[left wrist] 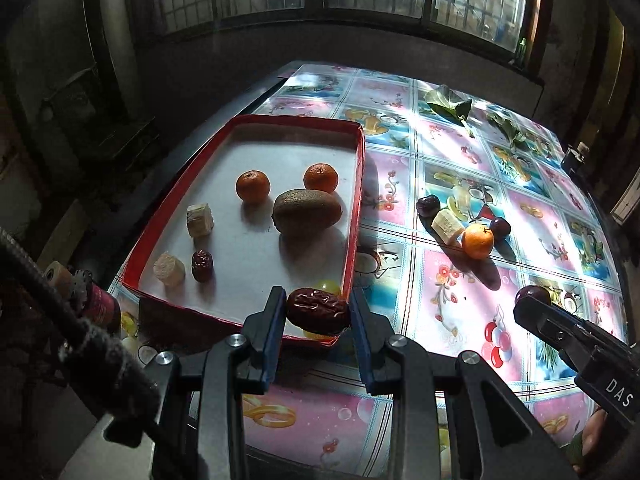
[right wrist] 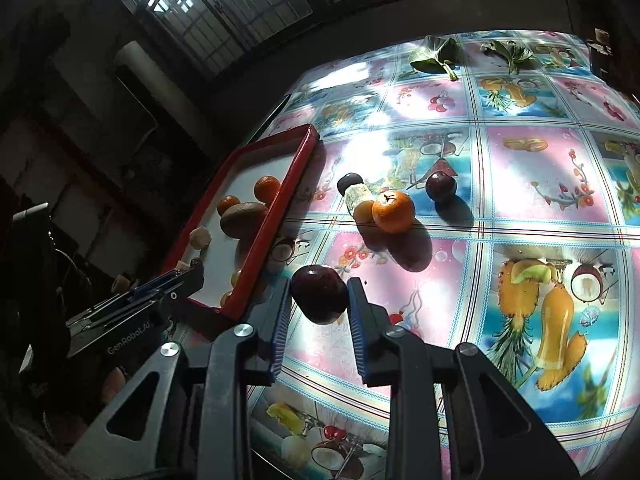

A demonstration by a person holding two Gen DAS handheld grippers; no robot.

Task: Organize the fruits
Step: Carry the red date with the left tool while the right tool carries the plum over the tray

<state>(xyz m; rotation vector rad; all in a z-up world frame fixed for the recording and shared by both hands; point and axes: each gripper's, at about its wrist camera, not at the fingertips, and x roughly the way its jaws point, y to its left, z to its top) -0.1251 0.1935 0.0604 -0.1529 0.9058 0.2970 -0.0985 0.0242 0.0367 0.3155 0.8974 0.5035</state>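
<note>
My left gripper (left wrist: 319, 311) is shut on a wrinkled red date (left wrist: 319, 312), held over the near right corner of the red-rimmed tray (left wrist: 172, 224). The tray holds two tangerines (left wrist: 252, 187), a kiwi (left wrist: 307, 212), two pale banana pieces (left wrist: 199, 220), a small date (left wrist: 202, 266) and a yellow-green grape (left wrist: 329, 286). My right gripper (right wrist: 319, 300) is shut on a dark plum (right wrist: 319, 294), just right of the tray's near corner (right wrist: 236, 308). On the cloth lie a tangerine (right wrist: 393, 211), a banana piece (right wrist: 356, 196) and another plum (right wrist: 441, 186).
The table wears a glossy cloth (left wrist: 460, 304) printed with fruit pictures. Green leaves (left wrist: 448, 104) lie at its far side. A dark-capped bottle (left wrist: 96, 304) stands left of the tray. The table's left edge drops off beside the tray. Windows run behind.
</note>
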